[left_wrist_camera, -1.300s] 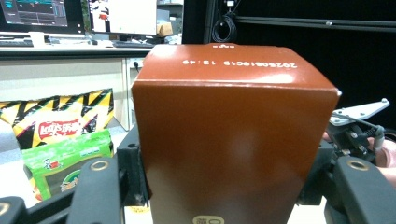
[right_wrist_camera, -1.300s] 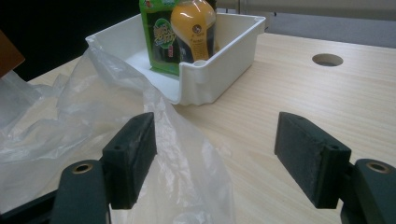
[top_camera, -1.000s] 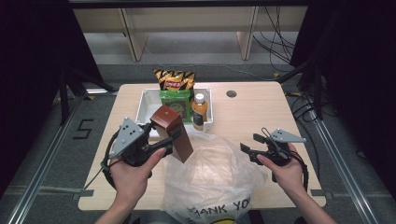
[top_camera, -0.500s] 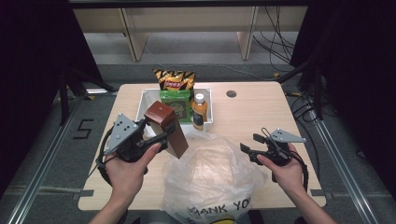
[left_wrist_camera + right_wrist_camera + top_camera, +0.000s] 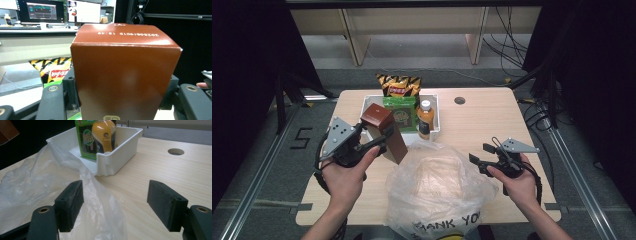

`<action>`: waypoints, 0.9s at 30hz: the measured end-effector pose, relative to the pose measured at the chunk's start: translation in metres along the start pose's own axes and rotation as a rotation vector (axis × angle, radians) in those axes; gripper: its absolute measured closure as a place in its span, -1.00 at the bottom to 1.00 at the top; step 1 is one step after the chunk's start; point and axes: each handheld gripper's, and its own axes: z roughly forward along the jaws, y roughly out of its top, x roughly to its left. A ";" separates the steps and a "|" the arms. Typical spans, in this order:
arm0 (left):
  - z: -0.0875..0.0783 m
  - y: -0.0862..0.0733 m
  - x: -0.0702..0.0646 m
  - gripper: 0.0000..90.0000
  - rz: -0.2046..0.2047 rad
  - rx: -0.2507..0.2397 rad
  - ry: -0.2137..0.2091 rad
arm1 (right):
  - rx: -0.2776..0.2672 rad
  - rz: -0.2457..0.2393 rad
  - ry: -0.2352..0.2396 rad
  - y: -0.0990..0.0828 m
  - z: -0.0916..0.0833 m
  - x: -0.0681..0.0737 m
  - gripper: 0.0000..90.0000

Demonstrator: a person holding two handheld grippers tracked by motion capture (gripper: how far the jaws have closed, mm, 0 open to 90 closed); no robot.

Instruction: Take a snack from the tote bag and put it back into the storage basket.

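Lifted clear of the plastic bag [image 5: 437, 190], the brown box [image 5: 384, 131] sits clamped in the left tool [image 5: 371, 145]; right tool [image 5: 479, 161] gapes empty. Bagging remains undone.

White bin [image 5: 435, 131]: green packet [image 5: 400, 114], orange bottle [image 5: 425, 119]; chips bag [image 5: 399, 86] behind, perhaps leaning on rim.

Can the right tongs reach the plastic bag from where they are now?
Probably yes. The right tongs stand open beside the plastic bag, whose edge already lies by one pad, with nothing between.
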 end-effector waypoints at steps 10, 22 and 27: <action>0.006 -0.003 0.011 -0.17 0.005 -0.002 0.028 | 0.005 0.009 0.001 0.000 0.000 0.000 -0.34; 0.012 -0.007 0.020 -0.17 0.002 0.005 0.054 | 0.006 -0.008 -0.010 -0.001 0.001 -0.001 -0.34; 0.015 -0.010 0.024 -0.17 0.003 0.008 0.059 | 0.009 0.020 -0.010 -0.001 0.002 0.002 -0.34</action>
